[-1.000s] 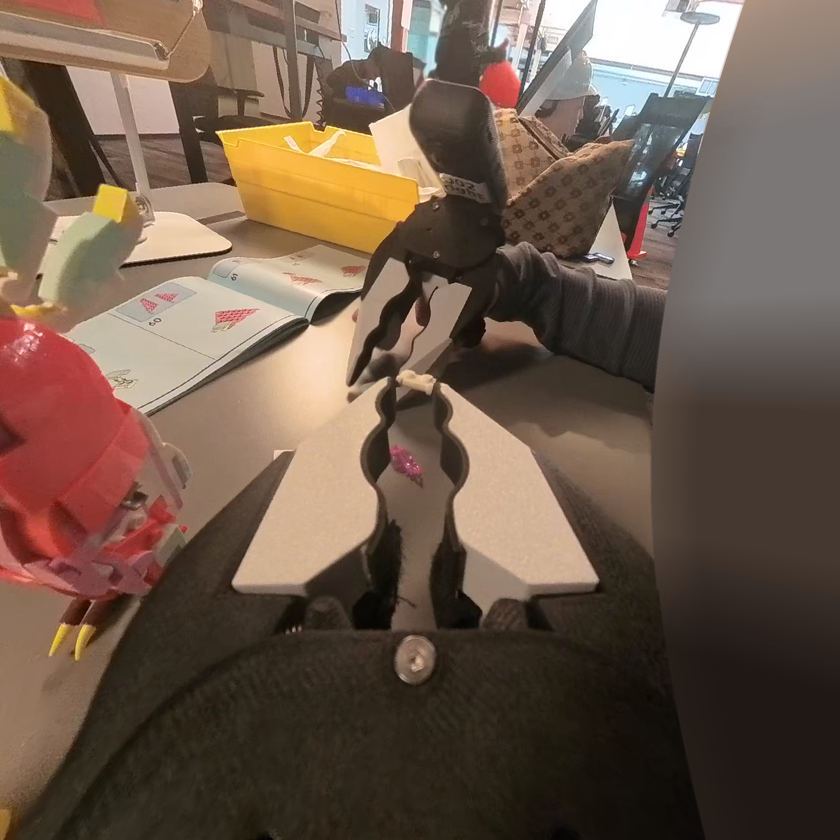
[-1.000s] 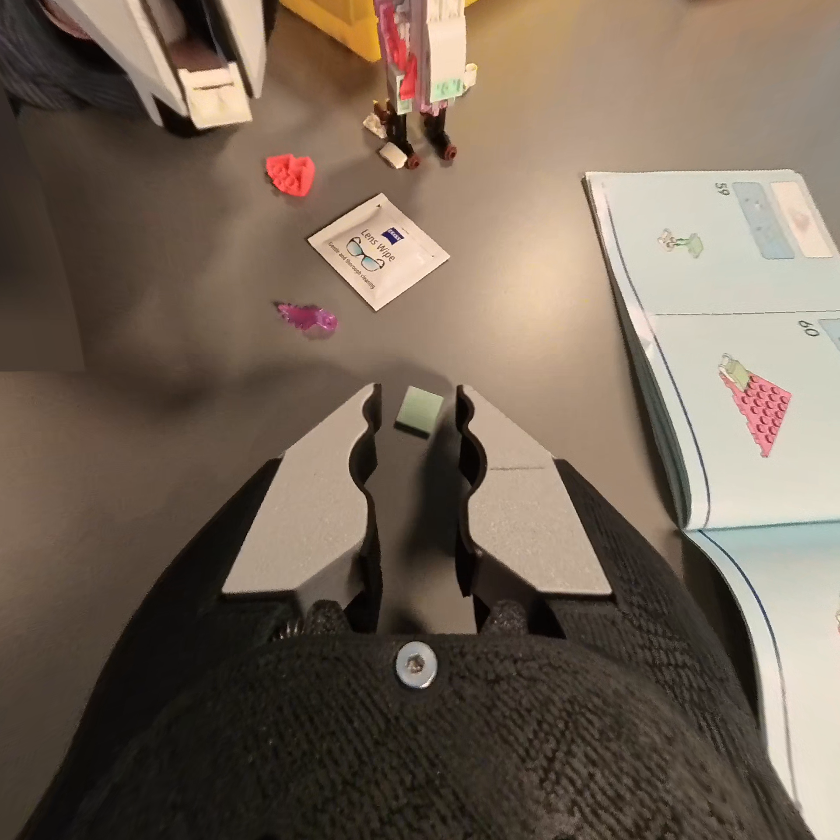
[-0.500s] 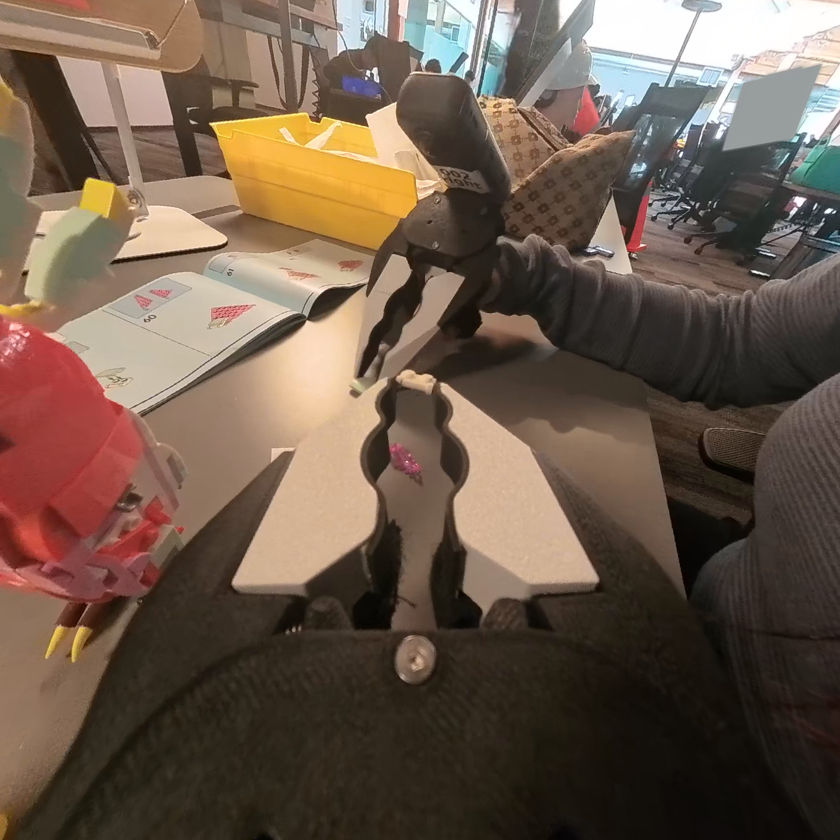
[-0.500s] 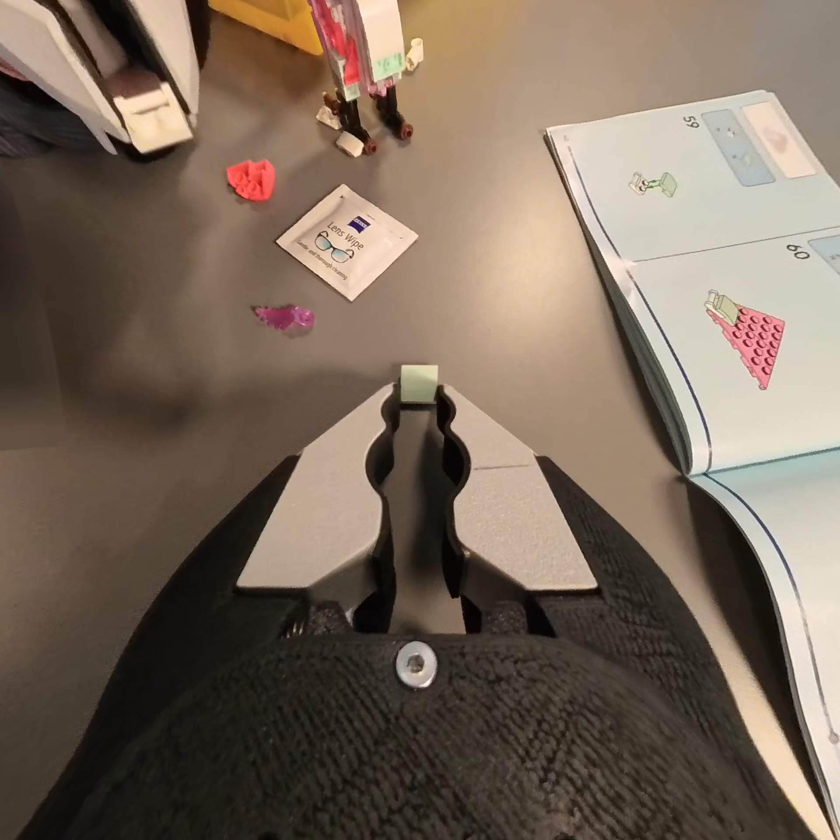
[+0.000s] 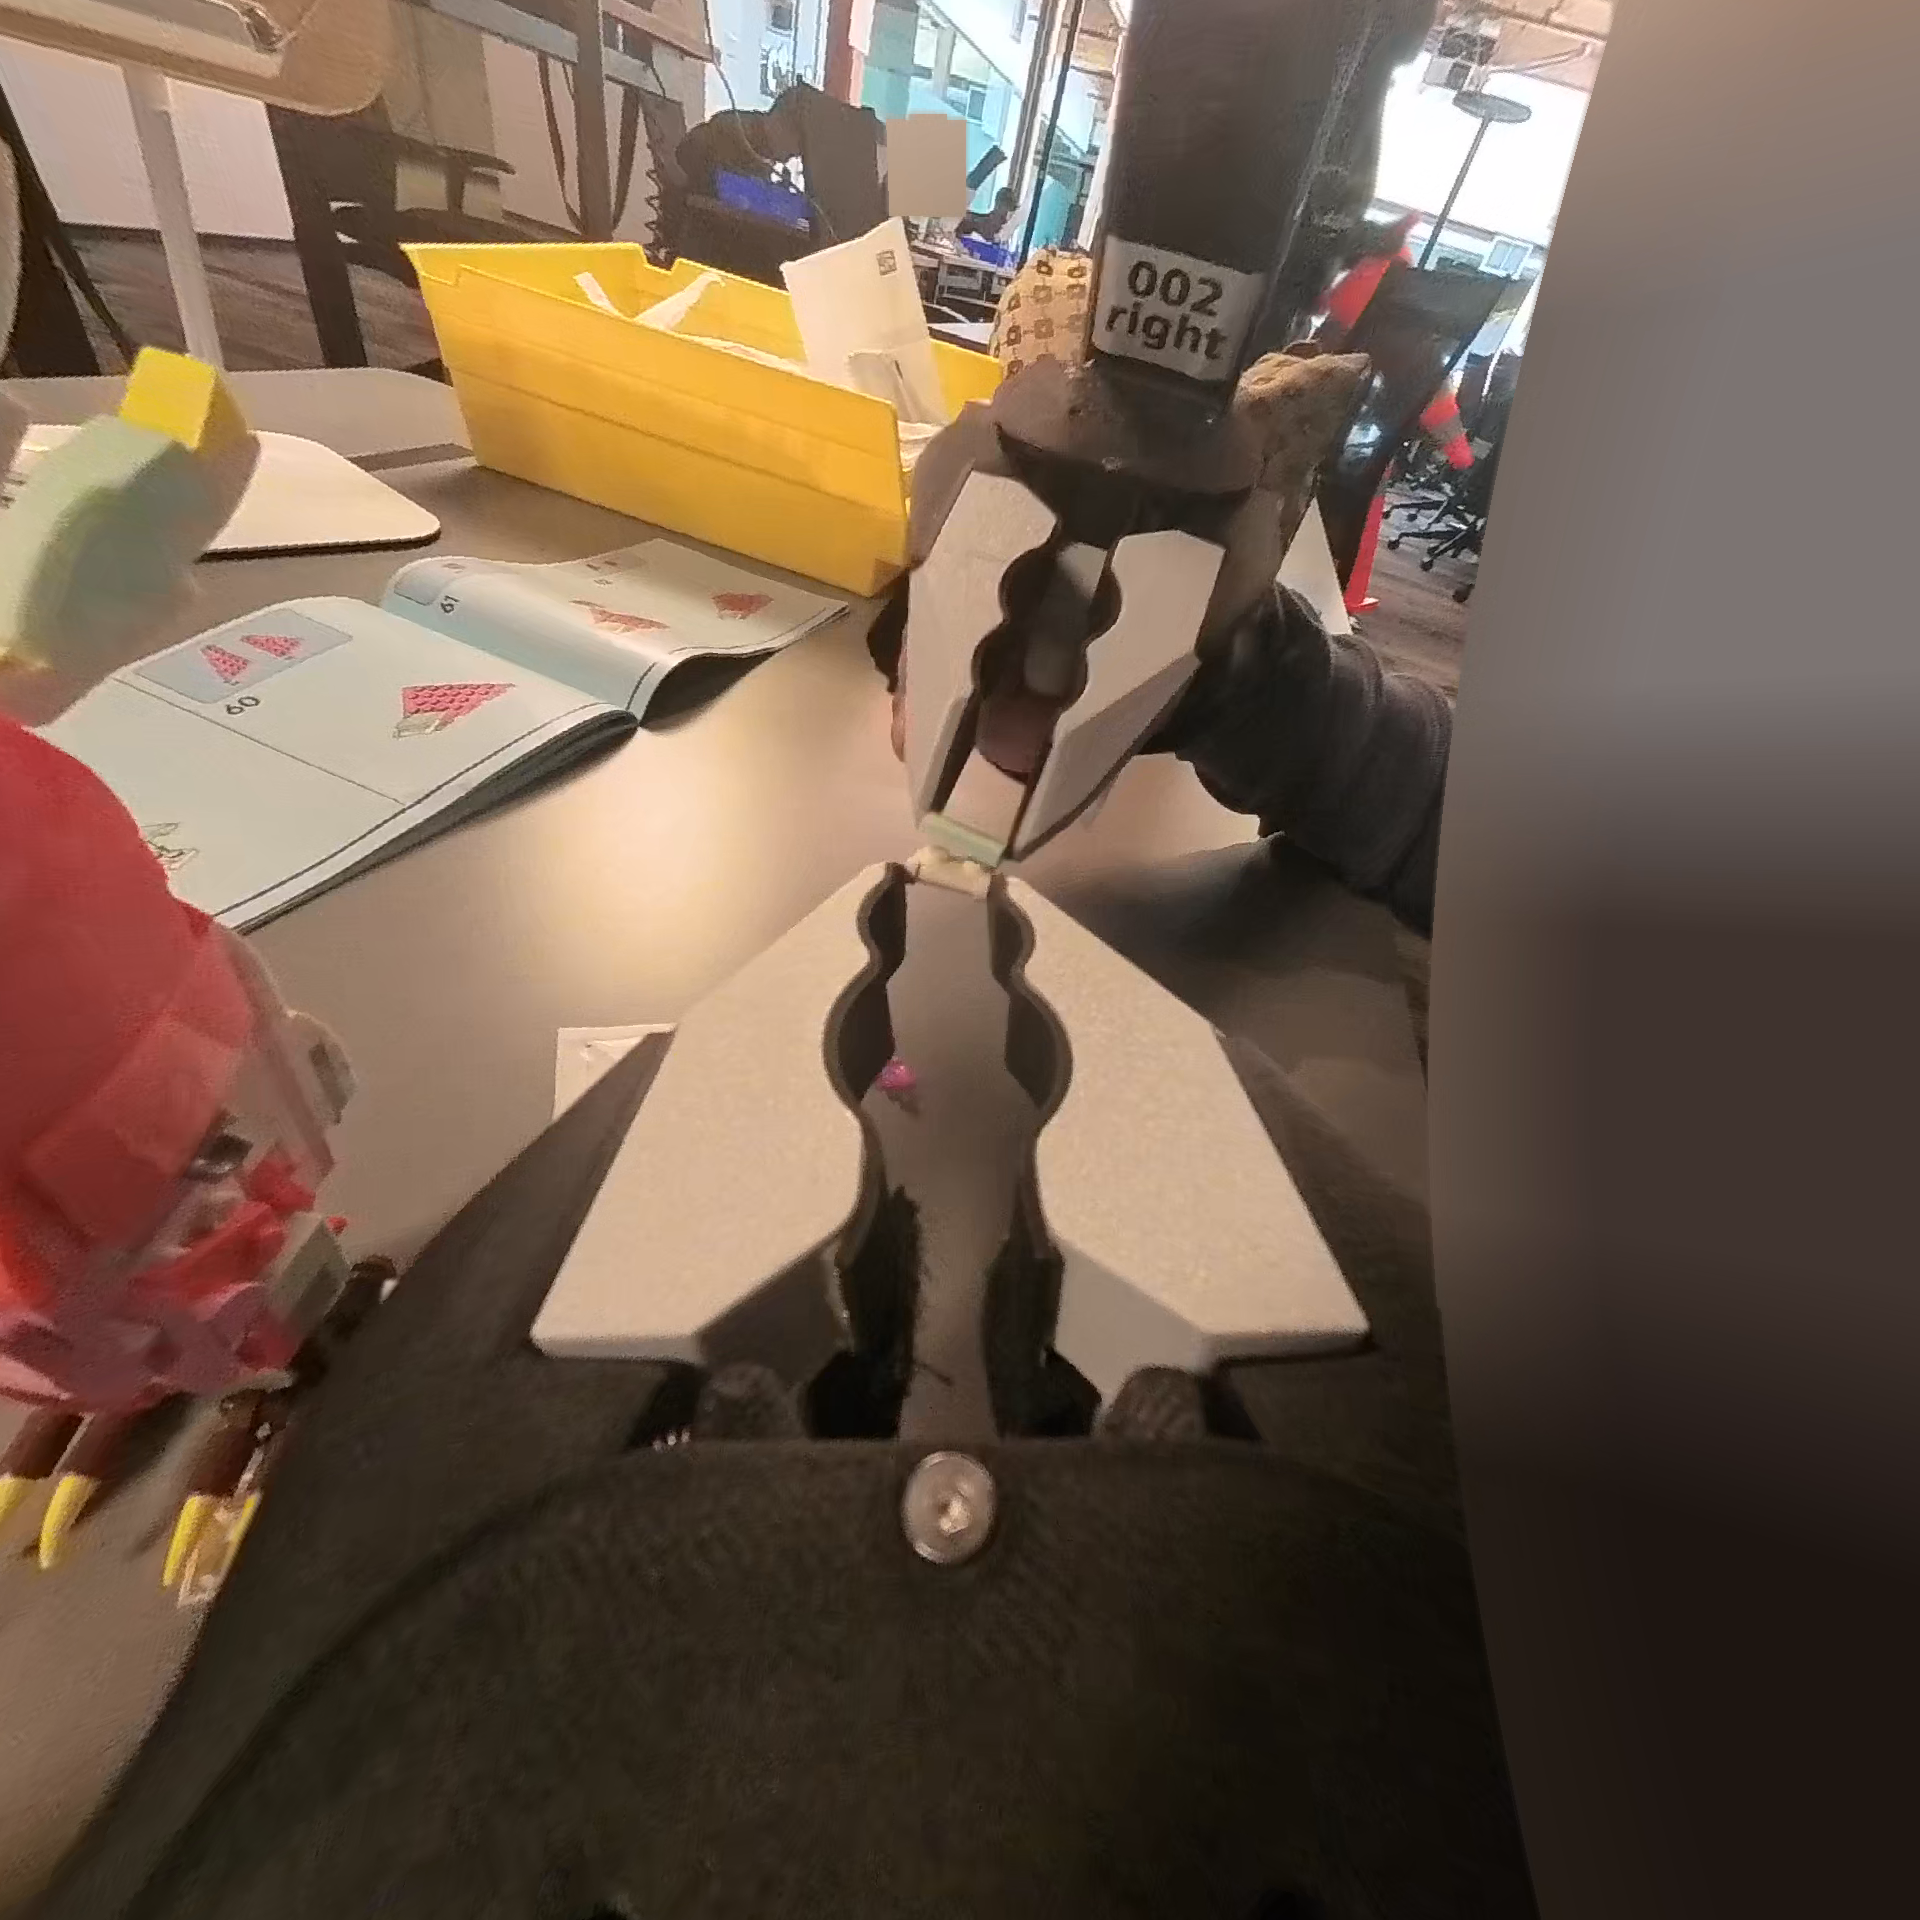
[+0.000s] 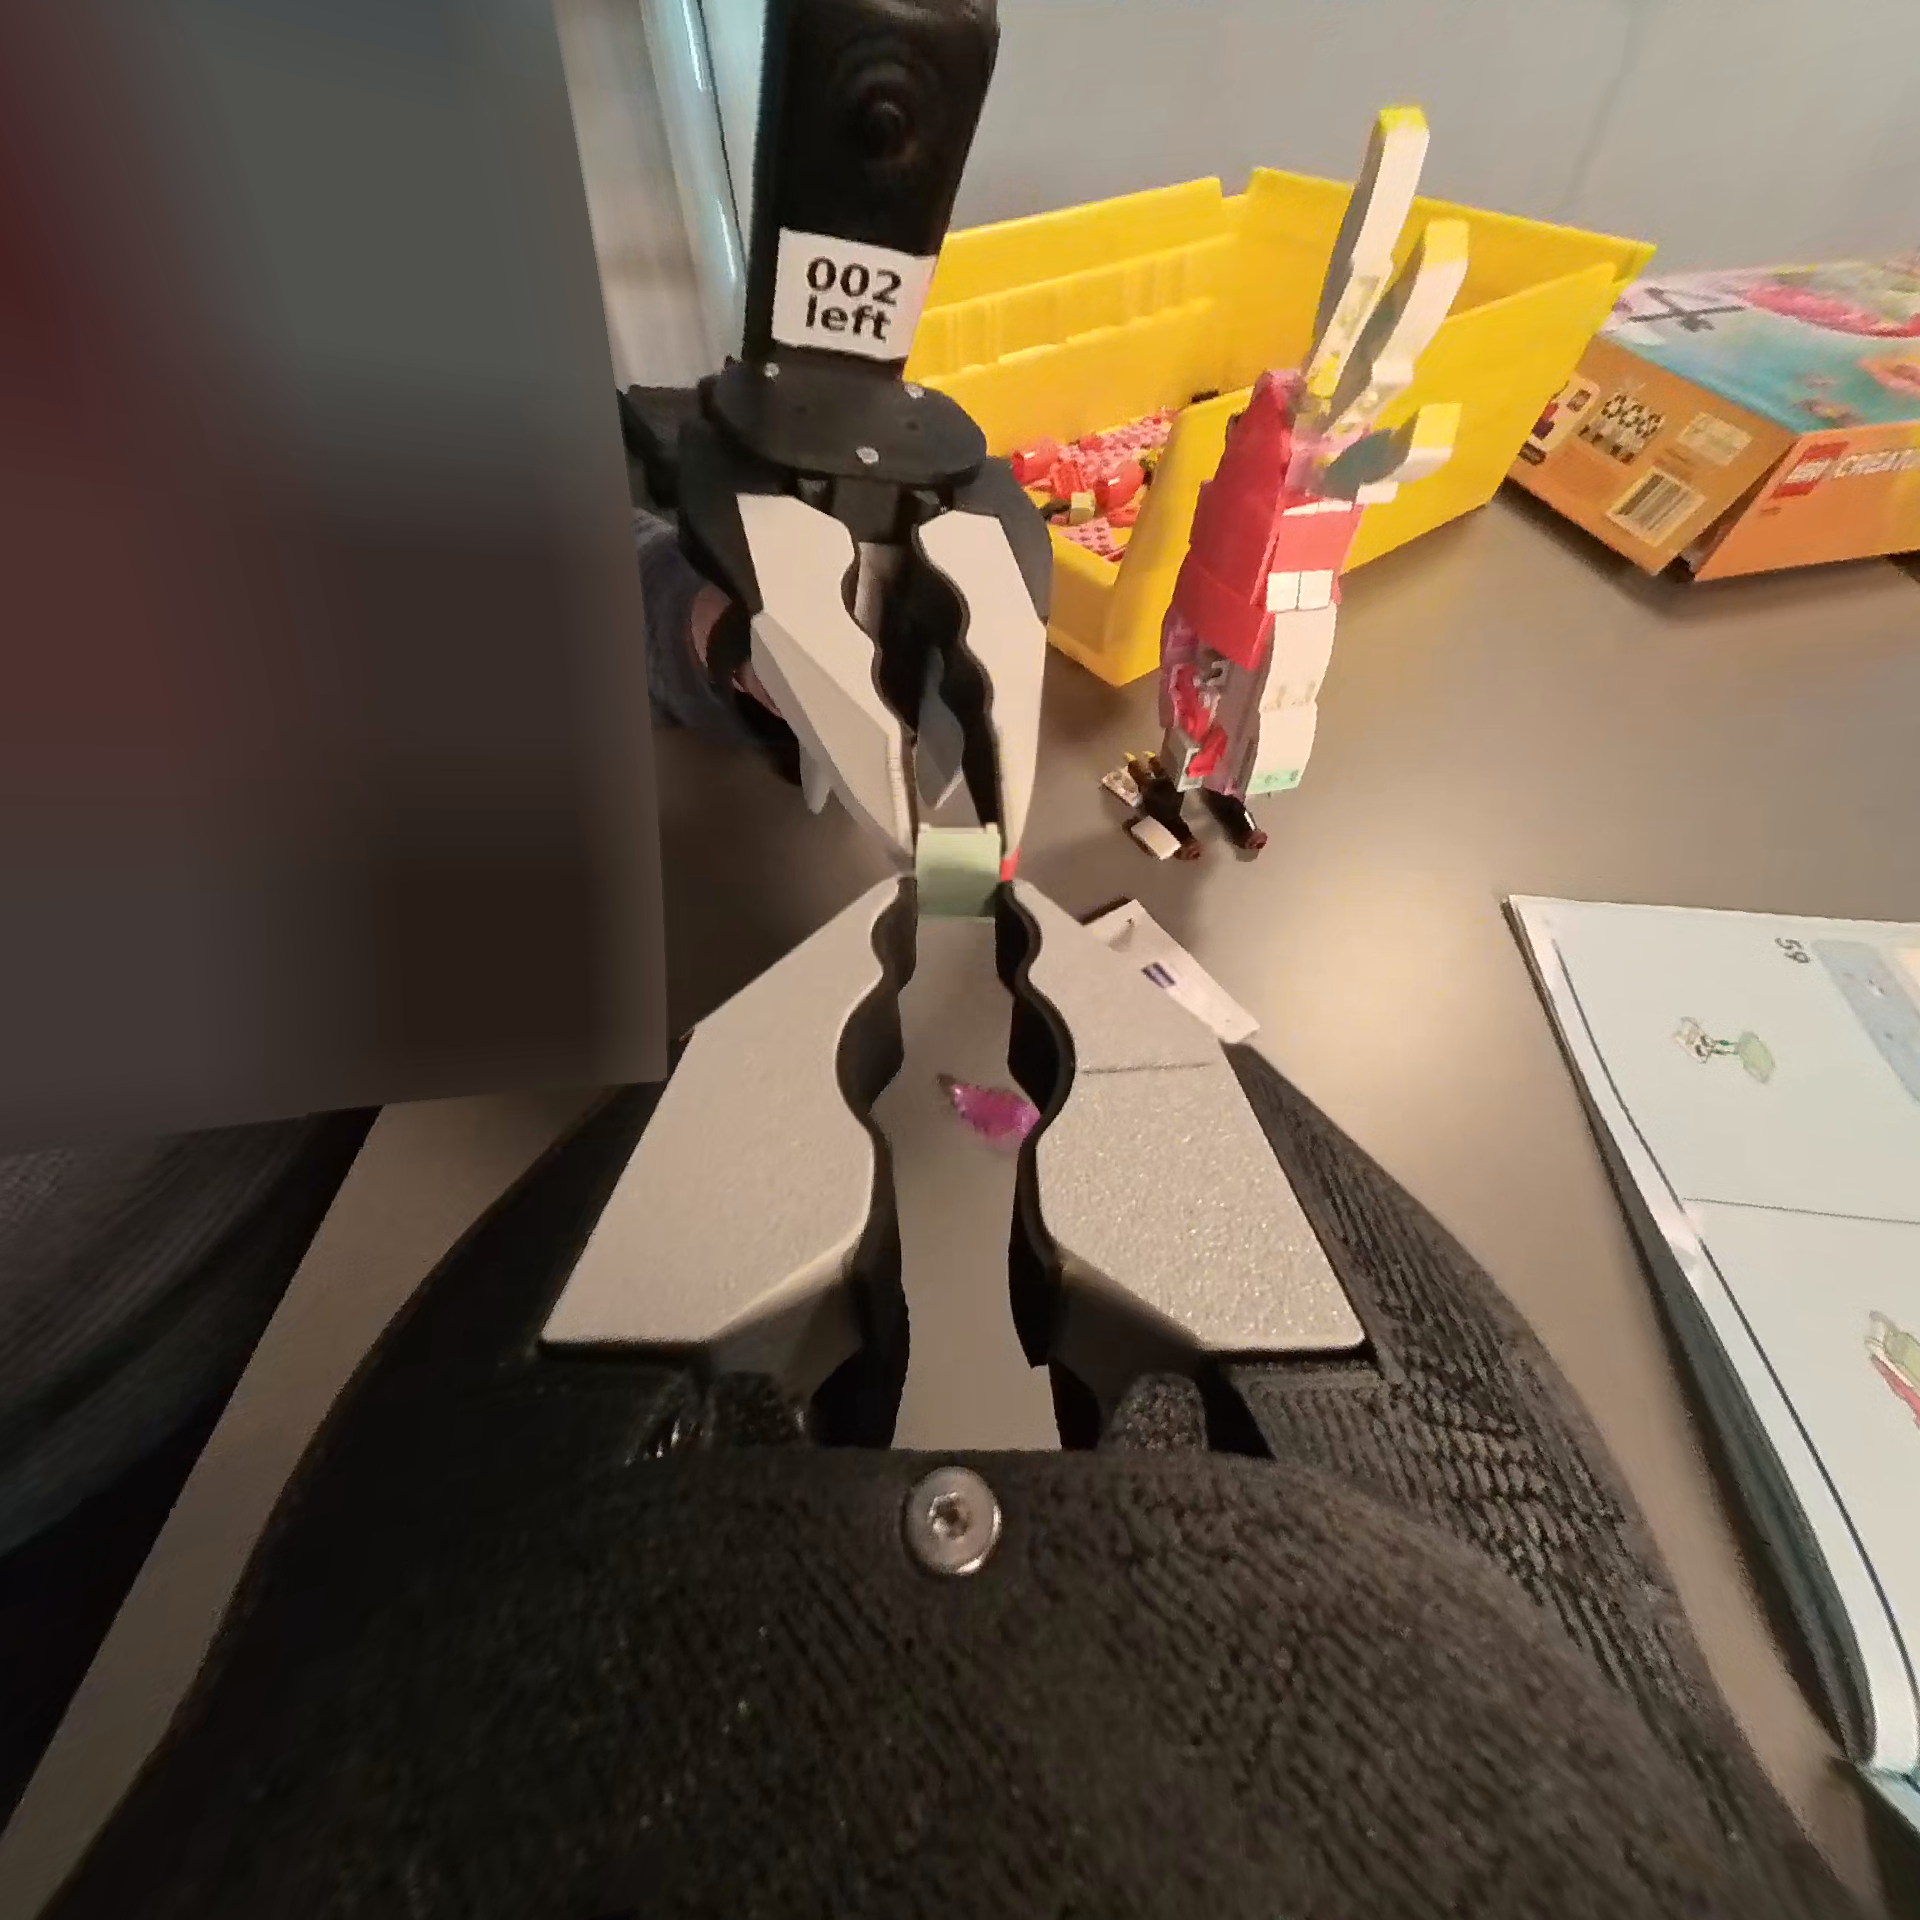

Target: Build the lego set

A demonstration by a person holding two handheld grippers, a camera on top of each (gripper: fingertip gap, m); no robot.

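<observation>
A second ago the right gripper [image 6: 954, 896] stood spread around the pale green flat plastic tile [image 6: 954, 871] on the table; now it pinches it aloft. The tile meets, at twelve o'clock, the small cream plastic brick [image 5: 951, 871] pinched by the left gripper [image 5: 948, 879].

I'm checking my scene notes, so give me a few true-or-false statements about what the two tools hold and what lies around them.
1. The right tool grips a pale green tile. True.
2. The left tool holds a red brick. False: a small cream piece.
3. The two held pieces are close together. True.
4. The yellow bin is empty. False: it holds bricks.
5. The instruction booklet is closed. False: open.
</observation>
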